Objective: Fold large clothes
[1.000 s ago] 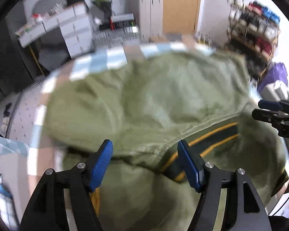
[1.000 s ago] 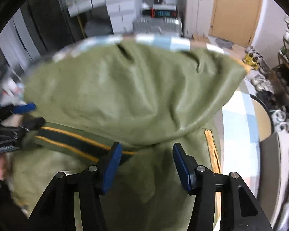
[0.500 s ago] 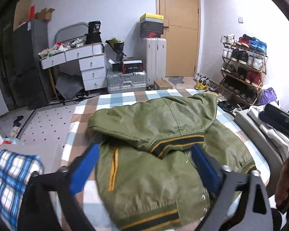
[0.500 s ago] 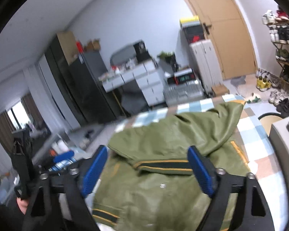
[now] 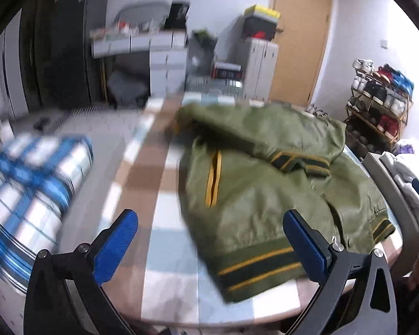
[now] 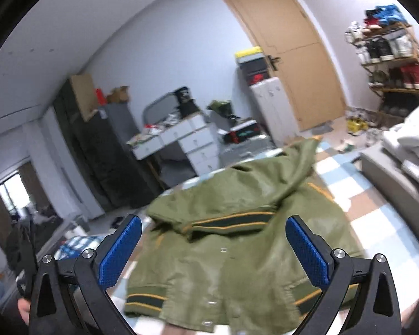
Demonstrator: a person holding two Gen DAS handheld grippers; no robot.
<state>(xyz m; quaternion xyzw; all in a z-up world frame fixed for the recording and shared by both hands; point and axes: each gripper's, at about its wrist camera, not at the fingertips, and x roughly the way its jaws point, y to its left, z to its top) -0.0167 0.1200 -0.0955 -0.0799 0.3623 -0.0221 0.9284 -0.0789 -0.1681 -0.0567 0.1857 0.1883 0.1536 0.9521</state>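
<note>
Your left gripper [image 5: 209,240] and right gripper [image 6: 213,247] both have their jaws spread wide, having just been opening, with nothing between them. The green jacket [image 5: 268,184] lies partly folded on the checked bed [image 5: 164,240], beyond and below both grippers, touching neither.

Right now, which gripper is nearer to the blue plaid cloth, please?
Left. Both pairs of jaws have just been opening, empty. The left gripper is beside the blue plaid cloth; the right gripper faces the green jacket, the cloth far off leftward.
</note>
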